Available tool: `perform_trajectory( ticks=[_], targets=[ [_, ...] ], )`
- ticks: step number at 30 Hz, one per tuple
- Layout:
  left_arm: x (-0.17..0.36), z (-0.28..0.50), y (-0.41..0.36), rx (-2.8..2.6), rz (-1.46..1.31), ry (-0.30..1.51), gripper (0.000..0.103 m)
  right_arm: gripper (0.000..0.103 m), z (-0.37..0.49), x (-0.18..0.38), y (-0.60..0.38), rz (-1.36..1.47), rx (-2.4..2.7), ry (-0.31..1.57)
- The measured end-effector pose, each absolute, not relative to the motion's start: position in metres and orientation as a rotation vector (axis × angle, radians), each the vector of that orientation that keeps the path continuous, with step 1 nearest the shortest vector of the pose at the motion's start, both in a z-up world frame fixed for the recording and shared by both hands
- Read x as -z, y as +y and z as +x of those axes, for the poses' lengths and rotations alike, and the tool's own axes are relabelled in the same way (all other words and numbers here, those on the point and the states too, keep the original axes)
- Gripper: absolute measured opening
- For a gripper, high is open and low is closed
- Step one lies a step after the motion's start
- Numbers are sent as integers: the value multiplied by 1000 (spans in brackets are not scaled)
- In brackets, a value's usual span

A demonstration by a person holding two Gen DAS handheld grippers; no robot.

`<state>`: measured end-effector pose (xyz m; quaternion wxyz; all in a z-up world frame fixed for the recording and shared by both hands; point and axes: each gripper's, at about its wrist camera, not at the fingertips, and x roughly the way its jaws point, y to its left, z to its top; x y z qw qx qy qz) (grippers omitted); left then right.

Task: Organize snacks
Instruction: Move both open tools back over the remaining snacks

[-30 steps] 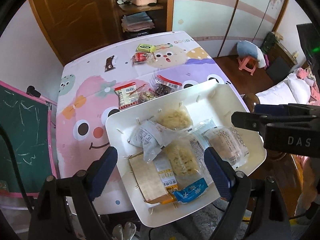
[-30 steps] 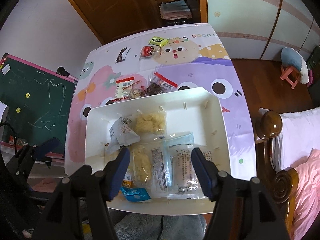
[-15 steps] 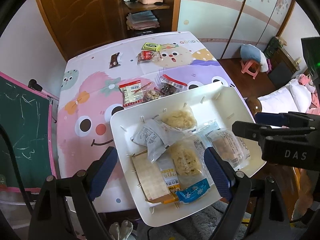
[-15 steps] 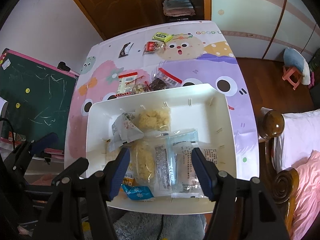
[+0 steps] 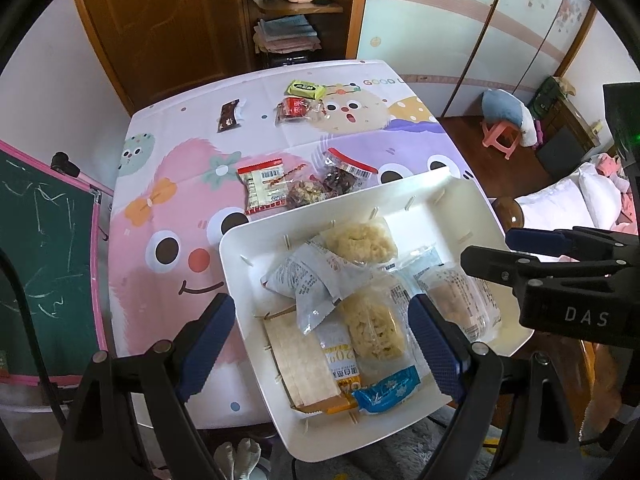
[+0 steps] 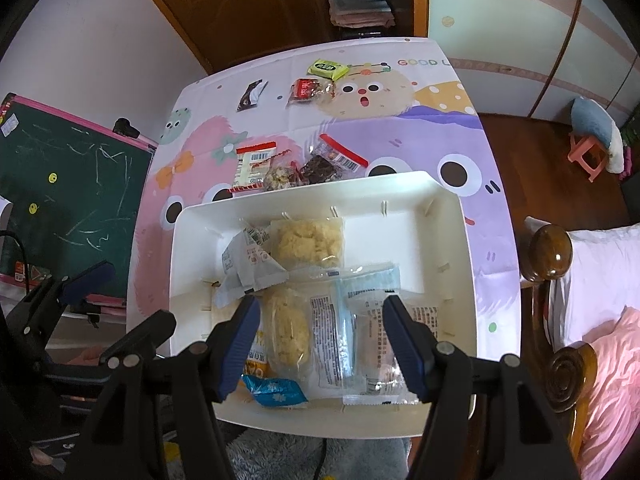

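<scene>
A white tray [image 5: 448, 200] [image 6: 400, 184] sits at the near edge of the cartoon tablecloth and holds several wrapped snacks: yellow crisps, a white pouch [image 5: 308, 280], clear-wrapped cakes, a blue packet [image 5: 386, 394]. Loose snacks lie beyond it: a red-edged packet [image 5: 262, 186], a nut bag [image 5: 306, 194], a dark dried-fruit bag [image 5: 344, 174], a red packet [image 5: 296, 108], a green packet [image 5: 306, 89] and a dark bar [image 5: 229, 115]. My left gripper [image 5: 320, 344] is open and empty above the tray's near left. My right gripper [image 6: 322, 344] is open and empty above the tray's near side.
A green chalkboard with a pink frame [image 5: 44, 248] stands left of the table. A wooden bedpost [image 6: 550, 252] and bed lie to the right. A door and shelf [image 5: 296, 8] are behind the table. A pink stool [image 5: 502, 138] stands on the floor.
Both grippers have drifted slightly forward and up over the tray. Nothing was picked up or released; both stay open.
</scene>
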<state>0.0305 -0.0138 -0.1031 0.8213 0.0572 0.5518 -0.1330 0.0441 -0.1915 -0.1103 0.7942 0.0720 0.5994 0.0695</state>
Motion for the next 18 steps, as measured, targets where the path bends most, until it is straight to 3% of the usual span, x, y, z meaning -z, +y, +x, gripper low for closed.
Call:
perform_trajectory(
  ticks=[18],
  targets=[
    [75, 111, 15, 161, 52, 1115, 88, 64, 124, 76, -185, 23, -252, 1197]
  ],
)
